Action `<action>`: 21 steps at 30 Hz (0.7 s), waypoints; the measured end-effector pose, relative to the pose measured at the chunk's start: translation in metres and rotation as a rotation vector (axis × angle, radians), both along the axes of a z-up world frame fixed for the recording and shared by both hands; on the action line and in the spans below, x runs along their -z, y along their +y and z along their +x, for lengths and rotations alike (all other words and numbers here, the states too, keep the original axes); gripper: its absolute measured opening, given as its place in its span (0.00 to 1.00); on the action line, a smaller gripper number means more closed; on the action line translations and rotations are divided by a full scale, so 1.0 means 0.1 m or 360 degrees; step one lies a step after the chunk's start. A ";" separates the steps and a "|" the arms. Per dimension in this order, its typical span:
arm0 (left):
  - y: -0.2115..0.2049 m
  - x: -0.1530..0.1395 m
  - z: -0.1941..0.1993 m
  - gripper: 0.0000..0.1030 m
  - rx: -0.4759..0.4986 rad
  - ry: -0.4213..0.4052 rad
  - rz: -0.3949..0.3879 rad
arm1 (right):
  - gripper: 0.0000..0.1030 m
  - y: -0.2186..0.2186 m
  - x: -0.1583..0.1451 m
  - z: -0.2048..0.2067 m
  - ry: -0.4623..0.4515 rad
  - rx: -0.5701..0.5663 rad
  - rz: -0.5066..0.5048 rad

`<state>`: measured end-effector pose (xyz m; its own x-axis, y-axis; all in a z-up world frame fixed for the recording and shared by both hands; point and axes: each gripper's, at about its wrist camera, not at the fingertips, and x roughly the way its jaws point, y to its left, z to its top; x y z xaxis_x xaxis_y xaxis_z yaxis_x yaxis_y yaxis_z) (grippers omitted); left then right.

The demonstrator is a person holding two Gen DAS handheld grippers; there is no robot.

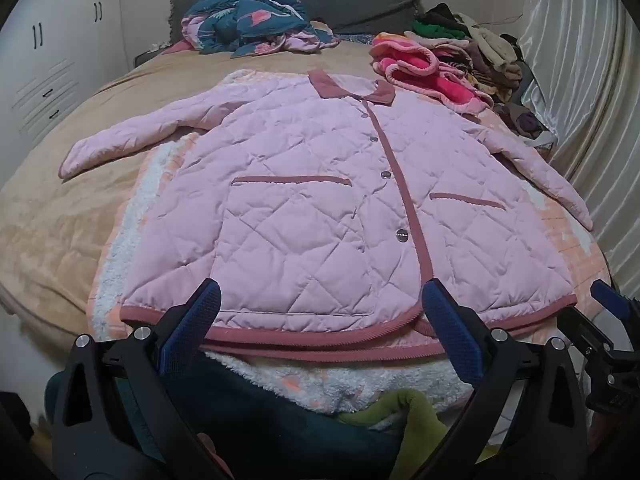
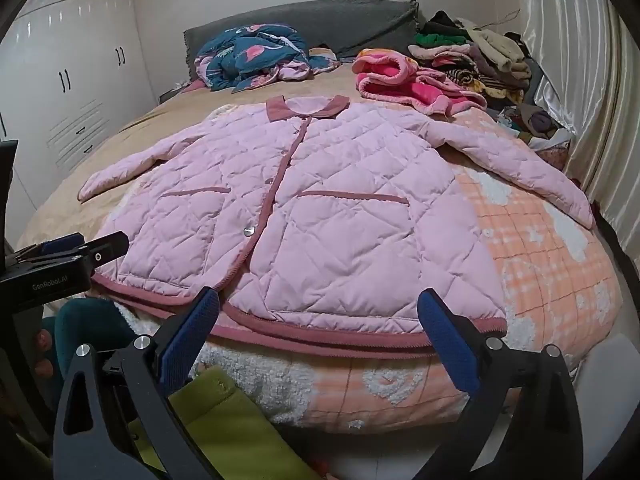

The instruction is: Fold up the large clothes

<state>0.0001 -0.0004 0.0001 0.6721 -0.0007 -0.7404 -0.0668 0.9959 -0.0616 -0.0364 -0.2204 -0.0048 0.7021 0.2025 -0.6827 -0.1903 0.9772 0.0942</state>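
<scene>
A pink quilted jacket [image 1: 320, 200] [image 2: 312, 216] with a dusty-rose collar and trim lies flat on the bed, front up, buttoned, both sleeves spread out to the sides. Its hem runs along the near edge of the bed. My left gripper [image 1: 322, 300] hovers open just in front of the hem's left half, blue pads wide apart, nothing between them. My right gripper [image 2: 320, 306] is open the same way in front of the hem's right half. In the right wrist view the left gripper [image 2: 76, 254] shows at the left edge.
Under the jacket lies an orange-and-white fleece blanket [image 2: 540, 272] on a tan bedspread [image 1: 60, 216]. A teal patterned quilt [image 1: 248, 20] sits by the grey headboard. A pink fleece garment [image 1: 424, 72] and stacked clothes [image 1: 480, 48] fill the back right. White wardrobe at left, curtain at right.
</scene>
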 end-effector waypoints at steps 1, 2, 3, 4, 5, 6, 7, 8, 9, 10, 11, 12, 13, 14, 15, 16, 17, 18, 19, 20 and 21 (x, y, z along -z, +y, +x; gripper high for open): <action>0.01 0.00 0.00 0.91 -0.0003 -0.0012 -0.0014 | 0.96 0.00 0.00 0.00 -0.0002 0.0000 0.0005; 0.01 0.00 0.00 0.91 -0.0006 -0.0012 -0.0013 | 0.96 0.00 0.00 0.00 -0.0004 0.0001 0.0006; 0.01 0.00 0.00 0.91 -0.0008 -0.0010 -0.0012 | 0.96 0.01 0.00 -0.01 -0.0003 0.0000 0.0008; 0.01 0.00 0.00 0.91 -0.0005 -0.0012 -0.0013 | 0.96 0.00 0.00 -0.01 -0.0003 0.0000 0.0013; 0.00 0.00 0.00 0.91 -0.0005 -0.0012 -0.0012 | 0.96 -0.01 -0.03 -0.04 -0.0011 0.0005 0.0003; 0.01 0.00 0.00 0.91 -0.0007 -0.0013 -0.0013 | 0.96 0.00 -0.03 -0.04 -0.0014 0.0004 0.0001; 0.01 0.00 0.00 0.91 -0.0007 -0.0013 -0.0012 | 0.96 0.01 -0.04 -0.04 -0.0019 0.0006 -0.0001; 0.01 0.00 0.00 0.91 -0.0005 -0.0014 -0.0015 | 0.96 0.02 -0.04 -0.03 -0.0024 0.0007 -0.0001; 0.01 0.00 0.00 0.91 -0.0007 -0.0013 -0.0015 | 0.96 0.01 -0.06 -0.06 -0.0038 0.0005 0.0009; 0.01 0.00 0.00 0.91 -0.0004 -0.0016 -0.0018 | 0.96 0.01 -0.06 -0.06 -0.0041 0.0006 0.0006; 0.00 0.00 0.00 0.91 -0.0003 -0.0016 -0.0016 | 0.96 0.02 -0.07 -0.06 -0.0042 0.0004 0.0003; 0.00 0.00 0.00 0.91 -0.0004 -0.0016 -0.0014 | 0.96 0.03 -0.07 -0.05 -0.0043 0.0003 0.0002; 0.00 0.00 0.00 0.91 -0.0002 -0.0017 -0.0013 | 0.96 0.04 -0.06 -0.05 -0.0042 0.0002 0.0001; -0.01 0.00 0.01 0.91 0.0000 -0.0017 -0.0014 | 0.96 0.05 -0.06 -0.04 -0.0040 0.0003 -0.0002; 0.00 0.00 0.00 0.91 -0.0001 -0.0018 -0.0016 | 0.96 0.01 -0.06 -0.06 -0.0044 0.0002 0.0008; 0.00 0.00 0.00 0.91 0.0000 -0.0017 -0.0018 | 0.96 0.01 -0.07 -0.07 -0.0046 0.0002 0.0010; 0.00 0.00 0.01 0.91 0.0003 -0.0018 -0.0021 | 0.96 0.02 -0.06 -0.06 -0.0046 0.0006 0.0005; 0.00 -0.01 0.01 0.91 0.0003 -0.0019 -0.0019 | 0.96 0.02 -0.07 -0.06 -0.0047 0.0005 0.0003; 0.00 -0.05 0.02 0.91 -0.0001 -0.0021 -0.0018 | 0.96 0.03 -0.07 -0.06 -0.0048 0.0004 0.0002; 0.00 -0.05 0.02 0.91 0.0000 -0.0022 -0.0019 | 0.96 0.03 -0.07 -0.06 -0.0046 0.0005 0.0001; 0.01 -0.04 0.02 0.91 0.0003 -0.0022 -0.0024 | 0.96 0.03 -0.07 -0.06 -0.0046 0.0003 0.0000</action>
<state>0.0017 0.0001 0.0045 0.6822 -0.0134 -0.7310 -0.0637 0.9949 -0.0777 -0.0424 -0.2175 0.0021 0.7219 0.2009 -0.6622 -0.1908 0.9776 0.0886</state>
